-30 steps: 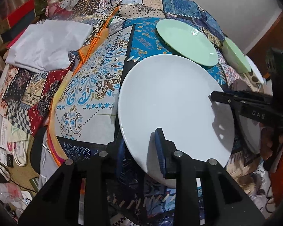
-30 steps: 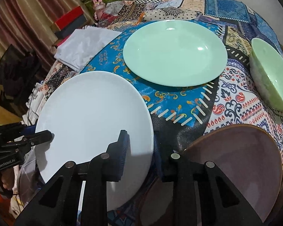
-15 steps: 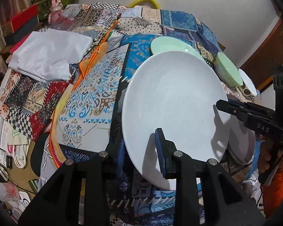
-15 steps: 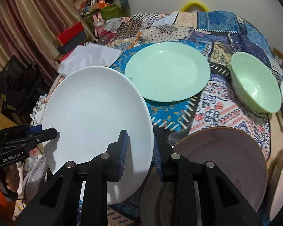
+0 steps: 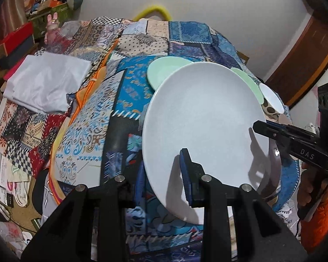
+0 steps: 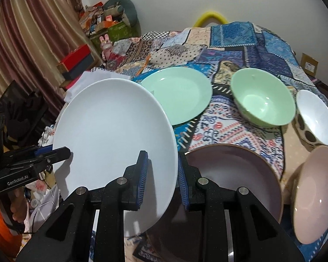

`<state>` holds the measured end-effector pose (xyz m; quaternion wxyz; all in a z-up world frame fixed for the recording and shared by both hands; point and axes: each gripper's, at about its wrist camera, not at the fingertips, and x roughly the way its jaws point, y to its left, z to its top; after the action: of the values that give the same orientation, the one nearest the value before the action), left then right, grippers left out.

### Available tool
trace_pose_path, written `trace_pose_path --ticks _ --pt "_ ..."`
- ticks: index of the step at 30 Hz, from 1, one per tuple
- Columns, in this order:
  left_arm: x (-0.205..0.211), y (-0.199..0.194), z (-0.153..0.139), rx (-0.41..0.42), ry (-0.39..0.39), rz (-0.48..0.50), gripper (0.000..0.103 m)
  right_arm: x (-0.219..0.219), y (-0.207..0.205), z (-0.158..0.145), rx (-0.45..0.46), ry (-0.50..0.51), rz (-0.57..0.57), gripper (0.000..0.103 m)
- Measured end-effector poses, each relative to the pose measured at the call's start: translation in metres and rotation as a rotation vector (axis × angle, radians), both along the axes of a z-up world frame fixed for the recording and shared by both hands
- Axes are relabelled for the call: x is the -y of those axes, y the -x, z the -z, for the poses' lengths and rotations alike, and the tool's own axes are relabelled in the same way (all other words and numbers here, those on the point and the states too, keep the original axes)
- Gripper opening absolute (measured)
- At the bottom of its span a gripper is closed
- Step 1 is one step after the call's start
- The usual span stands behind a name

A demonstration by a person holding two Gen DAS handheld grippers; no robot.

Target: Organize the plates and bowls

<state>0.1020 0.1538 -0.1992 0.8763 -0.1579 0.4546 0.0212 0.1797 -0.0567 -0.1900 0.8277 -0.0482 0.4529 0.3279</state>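
Observation:
Both grippers hold one large white plate (image 5: 203, 126), lifted above the patchwork-covered table and tilted. My left gripper (image 5: 161, 174) is shut on the plate's near edge; it shows at the left of the right wrist view (image 6: 54, 152). My right gripper (image 6: 161, 174) is shut on the plate's (image 6: 111, 135) right edge; it shows at the right of the left wrist view (image 5: 260, 128). A mint green plate (image 6: 179, 93) lies behind. A green bowl (image 6: 262, 100), a spotted white bowl (image 6: 317, 118), a purple plate (image 6: 234, 174) and a pink bowl (image 6: 314, 194) stand to the right.
A folded white cloth (image 5: 46, 83) lies on the table's left side. The patchwork tablecloth (image 5: 87, 126) drops off at the left, with clutter on the floor below. Boxes and a curtain (image 6: 32, 43) stand at the far left.
The white plate has risen off the table with both grippers and tilted up. It now covers part of the mint green plate in the left wrist view. More bowls show at the right.

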Motion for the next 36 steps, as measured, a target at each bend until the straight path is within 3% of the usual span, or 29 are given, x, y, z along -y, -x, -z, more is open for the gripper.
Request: trace_pose_path --ticks 20,36 --pt "0.065 -0.021 -0.015 0.009 -0.002 0.091 0.030 0.075 0.010 -0.015 0.030 -0.045 0.116 0.024" --pt "0.105 -0.043 0.005 -0.049 -0.009 0.151 0.030 0.114 0.007 0.010 -0.035 -0.063 0.197 0.024"
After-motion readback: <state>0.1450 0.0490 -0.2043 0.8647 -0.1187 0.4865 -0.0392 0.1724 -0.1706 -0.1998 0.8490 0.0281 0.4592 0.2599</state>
